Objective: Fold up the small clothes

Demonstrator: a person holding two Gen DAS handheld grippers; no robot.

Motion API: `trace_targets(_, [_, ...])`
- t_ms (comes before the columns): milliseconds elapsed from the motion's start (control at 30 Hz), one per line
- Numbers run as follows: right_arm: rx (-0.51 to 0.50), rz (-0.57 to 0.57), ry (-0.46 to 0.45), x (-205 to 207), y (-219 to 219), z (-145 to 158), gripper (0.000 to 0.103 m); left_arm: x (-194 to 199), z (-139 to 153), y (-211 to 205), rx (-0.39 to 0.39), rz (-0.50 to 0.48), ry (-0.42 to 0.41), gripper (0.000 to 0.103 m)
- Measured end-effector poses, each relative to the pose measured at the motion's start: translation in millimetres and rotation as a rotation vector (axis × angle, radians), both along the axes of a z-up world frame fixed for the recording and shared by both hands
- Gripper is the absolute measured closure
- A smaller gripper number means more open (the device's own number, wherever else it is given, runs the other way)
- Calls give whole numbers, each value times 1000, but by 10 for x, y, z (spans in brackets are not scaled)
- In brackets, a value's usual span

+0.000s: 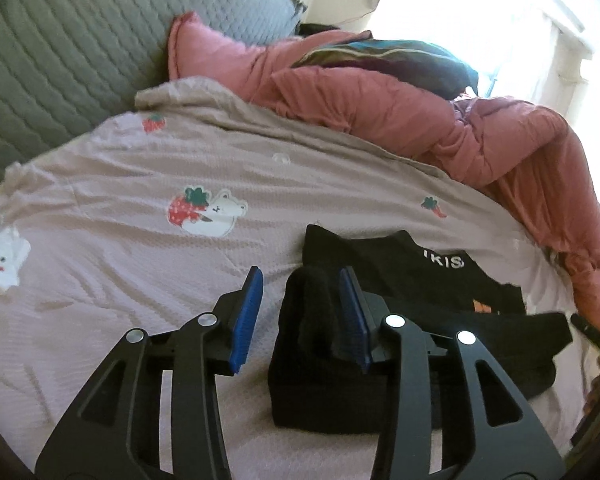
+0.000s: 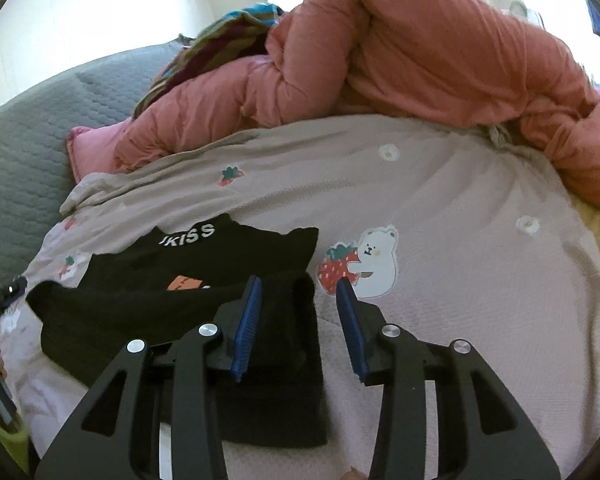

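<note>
A small black garment point(image 1: 416, 280) with white letters and an orange print lies flat on the pink bedsheet point(image 1: 140, 280). Its bottom part is folded up over itself. My left gripper point(image 1: 300, 276) is open, with its jaws astride the garment's left folded corner, and nothing is held. In the right wrist view the same black garment point(image 2: 236, 252) lies at the lower left. My right gripper point(image 2: 300, 286) is open over its right folded edge, the left finger above the cloth and the right finger above the sheet.
A rumpled salmon-pink quilt point(image 1: 480, 132) lies along the far side of the bed, with a striped cloth point(image 1: 400, 56) on it. A grey quilted headboard cushion point(image 1: 60, 48) stands at the left. The left gripper's edge point(image 2: 0, 304) shows in the right view.
</note>
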State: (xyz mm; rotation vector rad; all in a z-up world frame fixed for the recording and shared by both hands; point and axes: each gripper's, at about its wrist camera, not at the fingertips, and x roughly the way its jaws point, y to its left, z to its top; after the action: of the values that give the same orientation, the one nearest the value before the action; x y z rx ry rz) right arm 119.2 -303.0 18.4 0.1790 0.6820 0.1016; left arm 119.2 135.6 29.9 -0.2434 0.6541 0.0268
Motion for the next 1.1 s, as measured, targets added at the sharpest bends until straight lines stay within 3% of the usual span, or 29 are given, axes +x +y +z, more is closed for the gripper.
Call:
trace_targets(133, [-60,88,-22,-222,217,40,65,-143,-107,-164,56,-47,20,71])
trace_targets(300, [-107,225,17,-360,568,-53,82,-230,-353,-368,139,-102,71,71])
trace_targets(433, [-141,303,61,-390,793,-180,86,-219,-495,-445,190,-113,103,71])
trace_targets(767, [-192,334,168,-233,1021,-512,86,-175,-640,-586,269,-137,149,71])
trace_targets(900, [-190,331,169,-131,1051,-559,86,-86,-655,-652,307,-148,153,71])
trace_targets(1100, [-173,341,160,73,1065,-515,86,129,-617,-700,299,-154,160,71])
